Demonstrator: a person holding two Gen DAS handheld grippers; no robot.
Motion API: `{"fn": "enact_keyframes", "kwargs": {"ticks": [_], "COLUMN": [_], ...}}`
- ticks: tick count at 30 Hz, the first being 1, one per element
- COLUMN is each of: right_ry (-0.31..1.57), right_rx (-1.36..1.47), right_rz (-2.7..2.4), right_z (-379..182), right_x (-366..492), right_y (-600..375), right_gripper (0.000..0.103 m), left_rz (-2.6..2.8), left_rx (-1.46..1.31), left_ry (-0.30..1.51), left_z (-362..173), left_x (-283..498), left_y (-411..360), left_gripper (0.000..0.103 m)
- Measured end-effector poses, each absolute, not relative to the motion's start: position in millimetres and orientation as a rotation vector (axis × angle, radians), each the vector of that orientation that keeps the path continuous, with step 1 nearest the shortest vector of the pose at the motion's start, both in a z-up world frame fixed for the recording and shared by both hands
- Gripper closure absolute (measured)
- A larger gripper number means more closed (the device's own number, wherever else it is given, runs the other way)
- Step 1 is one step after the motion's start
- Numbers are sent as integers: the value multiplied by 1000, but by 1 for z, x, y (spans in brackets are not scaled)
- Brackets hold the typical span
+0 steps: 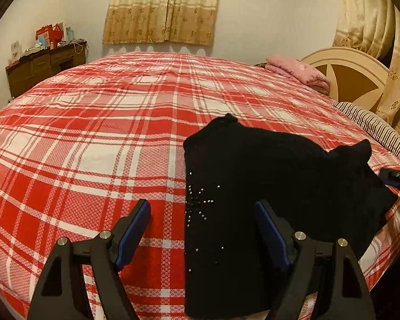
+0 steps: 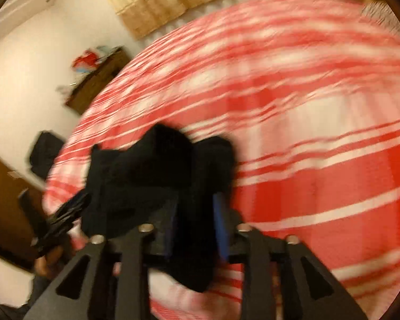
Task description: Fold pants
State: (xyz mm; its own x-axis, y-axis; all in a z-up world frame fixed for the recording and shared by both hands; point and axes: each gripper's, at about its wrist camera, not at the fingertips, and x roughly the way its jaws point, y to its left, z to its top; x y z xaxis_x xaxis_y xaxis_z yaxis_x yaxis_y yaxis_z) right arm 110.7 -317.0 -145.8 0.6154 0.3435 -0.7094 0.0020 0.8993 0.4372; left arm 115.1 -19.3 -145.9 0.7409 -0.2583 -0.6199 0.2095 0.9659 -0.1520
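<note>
In the left wrist view, the pants (image 1: 266, 186) lay as one black, folded bundle on the near right part of the bed (image 1: 106, 133), which was covered in a red and white plaid sheet. The fabric looked flat and matte, with a straight left edge, two small peaks along its far edge, and a scatter of small shiny studs forming a star shape near that left edge. The left claw (image 1: 202, 213) stood wide open just above the bed, gripping nothing: one blue-padded finger was over bare sheet, the other over the pants, with the pants' left edge between them. At the right rim the tip of the right claw (image 1: 397, 177) showed at the pants' far right corner. Beyond the bed there were one pink folded blanket (image 1: 298, 70), one striped pillow (image 1: 375, 128), one headboard (image 1: 354, 74), one dresser (image 1: 45, 66) and two sets of curtains (image 1: 162, 8). The right wrist view was heavily blurred by motion. There the right claw (image 2: 194, 229) was partly open, with a dark fold of the pants (image 2: 157, 176) hanging between its two blue pads; whether the pads pressed on the cloth could not be told through the blur. The pants rose as one rumpled black heap just ahead of the fingers, at the near edge of the bed (image 2: 306, 106). To the left, the left claw (image 2: 66, 210) appeared as a dark smear beside the pants, with a hand (image 2: 50, 258) below it.
</note>
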Motion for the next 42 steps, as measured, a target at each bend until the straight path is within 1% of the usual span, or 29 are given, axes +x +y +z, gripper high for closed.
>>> {"fn": "enact_keyframes", "kwargs": {"ticks": [4, 6, 8, 10, 12, 14, 15, 16, 18, 19, 20, 22, 26, 29, 31, 32, 33, 34, 36, 38, 42], "right_ry": [777, 737, 734, 784, 823, 874, 894, 921, 961, 968, 966, 942, 845, 854, 891, 912, 928, 931, 902, 861, 801], "right_rx": [370, 304, 209, 103, 42, -17, -3, 19, 47, 82, 107, 72, 84, 98, 110, 120, 121, 115, 103, 83, 55], "right_rz": [146, 185, 245, 261, 246, 170, 153, 132, 88, 90, 94, 77, 100, 144, 144, 144, 155, 170, 187, 183, 171], "right_z": [-117, -105, -102, -109, -119, -131, -137, -143, -154, -155, -153, -146, -123, -119, -131, -140, -146, -149, -143, -133, -120], "right_x": [82, 72, 70, 72, 73, 75, 74, 74, 75, 77, 77, 76, 65, 75, 82, 87, 88, 88, 81, 73, 67], "right_y": [-324, -305, -276, -247, -234, -235, -244, -257, -275, -283, -287, -283, -275, -268, -262, -262, -261, -260, -258, -258, -257], "right_gripper": [54, 54, 54, 56, 70, 73, 74, 73, 66, 64, 64, 64, 64, 64, 64, 66, 74, 76, 89, 97, 99], "left_rz": [-257, -264, -268, -268, -264, -261, -259, -256, -256, -258, -256, -253, -252, -254, -257, -258, -255, -253, -253, -252, -253], "left_rx": [-69, -72, -63, -56, -59, -72, -77, -81, -93, -96, -94, -88, -76, -66, -55, -51, -50, -54, -60, -58, -57], "left_ry": [670, 671, 664, 654, 650, 656, 661, 669, 681, 680, 676, 660, 656, 670, 675, 677, 679, 685, 697, 701, 702], "left_z": [-142, -141, -138, -134, -133, -135, -136, -138, -141, -141, -140, -137, -136, -139, -139, -139, -140, -142, -145, -145, -145], "left_x": [113, 112, 110, 109, 108, 111, 112, 113, 114, 114, 113, 111, 111, 112, 112, 112, 112, 113, 115, 115, 115], "left_y": [-22, -24, -26, -26, -25, -22, -22, -21, -19, -19, -19, -19, -22, -24, -25, -25, -25, -24, -23, -24, -24], "left_gripper": [22, 22, 22, 22, 22, 22, 22, 22, 22, 22, 22, 22, 22, 22, 22, 22, 22, 22, 22, 22, 22]}}
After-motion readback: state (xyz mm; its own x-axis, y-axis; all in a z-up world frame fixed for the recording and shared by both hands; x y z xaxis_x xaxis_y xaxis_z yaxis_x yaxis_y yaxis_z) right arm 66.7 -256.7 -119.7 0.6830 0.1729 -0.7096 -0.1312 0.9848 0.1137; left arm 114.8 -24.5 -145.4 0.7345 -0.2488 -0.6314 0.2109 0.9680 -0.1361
